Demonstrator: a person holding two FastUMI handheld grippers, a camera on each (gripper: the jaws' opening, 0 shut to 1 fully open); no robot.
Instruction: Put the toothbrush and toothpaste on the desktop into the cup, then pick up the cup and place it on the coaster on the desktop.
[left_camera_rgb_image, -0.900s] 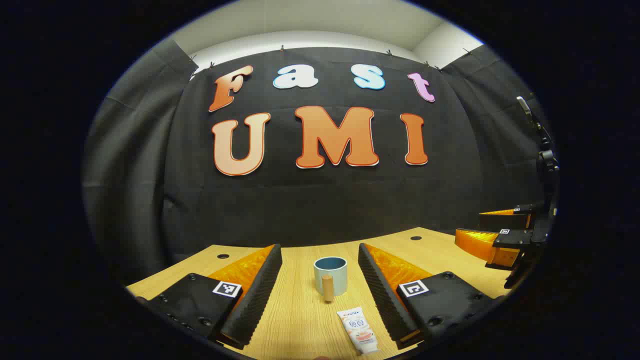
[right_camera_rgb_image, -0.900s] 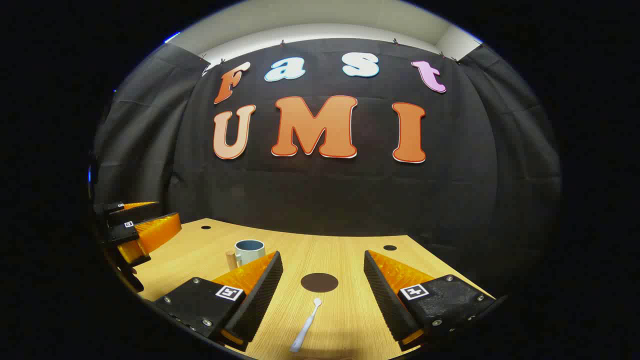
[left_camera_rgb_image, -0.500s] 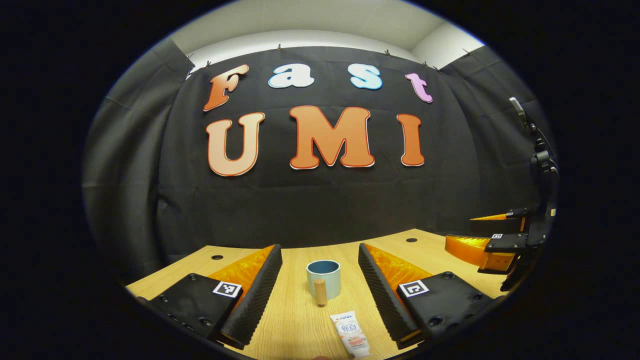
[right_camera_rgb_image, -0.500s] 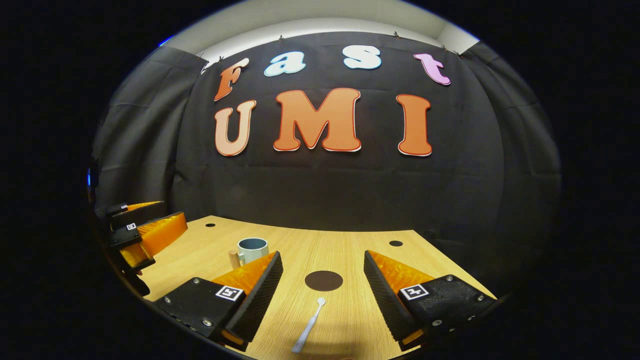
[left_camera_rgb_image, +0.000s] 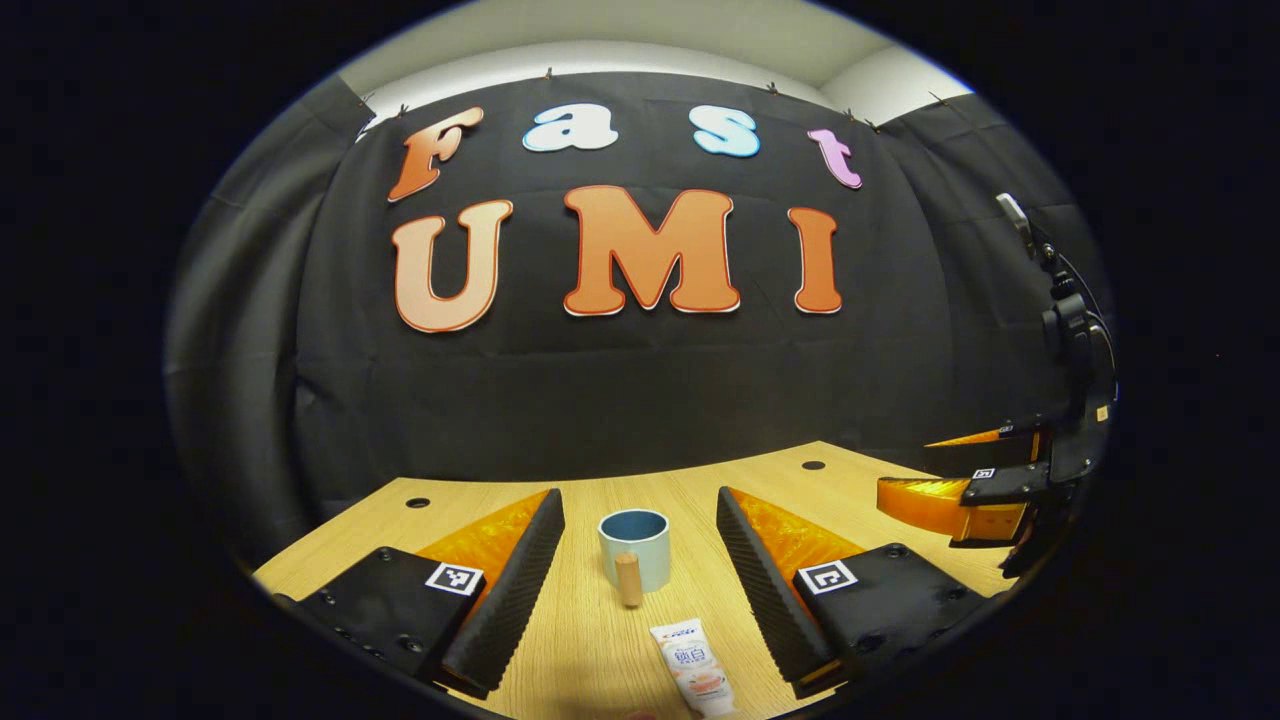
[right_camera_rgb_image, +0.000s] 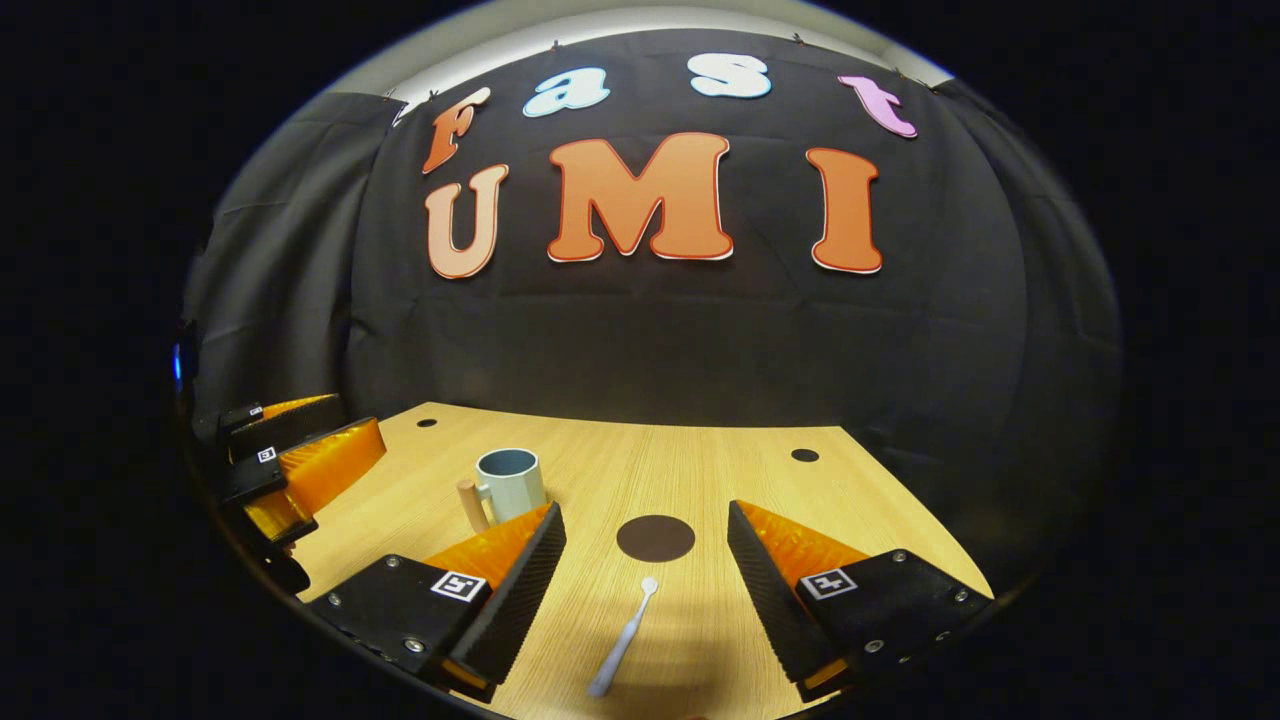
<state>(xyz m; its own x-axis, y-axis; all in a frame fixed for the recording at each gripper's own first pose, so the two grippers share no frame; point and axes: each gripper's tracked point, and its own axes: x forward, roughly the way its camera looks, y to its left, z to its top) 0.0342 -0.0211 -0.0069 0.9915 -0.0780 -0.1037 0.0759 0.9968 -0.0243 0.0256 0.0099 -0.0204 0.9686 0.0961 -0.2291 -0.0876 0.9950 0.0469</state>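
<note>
A pale blue cup (left_camera_rgb_image: 634, 548) with a wooden handle stands upright on the wooden desk, straight ahead of my open left gripper (left_camera_rgb_image: 640, 590). The white toothpaste tube (left_camera_rgb_image: 692, 668) lies flat in front of the cup, between the left gripper's fingers. In the right gripper view a white toothbrush (right_camera_rgb_image: 622, 637) lies on the desk between the fingers of my open right gripper (right_camera_rgb_image: 645, 600). Beyond it sits the dark round coaster (right_camera_rgb_image: 655, 538). The cup (right_camera_rgb_image: 510, 484) stands to the left of the coaster. Both grippers hold nothing.
The wooden desk (right_camera_rgb_image: 700, 470) ends at the black cloth wall behind. Small dark holes (right_camera_rgb_image: 804, 455) mark its far corners. The right gripper (left_camera_rgb_image: 960, 495) hangs at the right edge of the left gripper view, and the left gripper (right_camera_rgb_image: 290, 470) at the left edge of the right gripper view.
Both grippers have tilted downward slightly and moved forward; more desk shows. The cup, toothpaste, toothbrush and coaster have not moved. Both grippers stay open.
</note>
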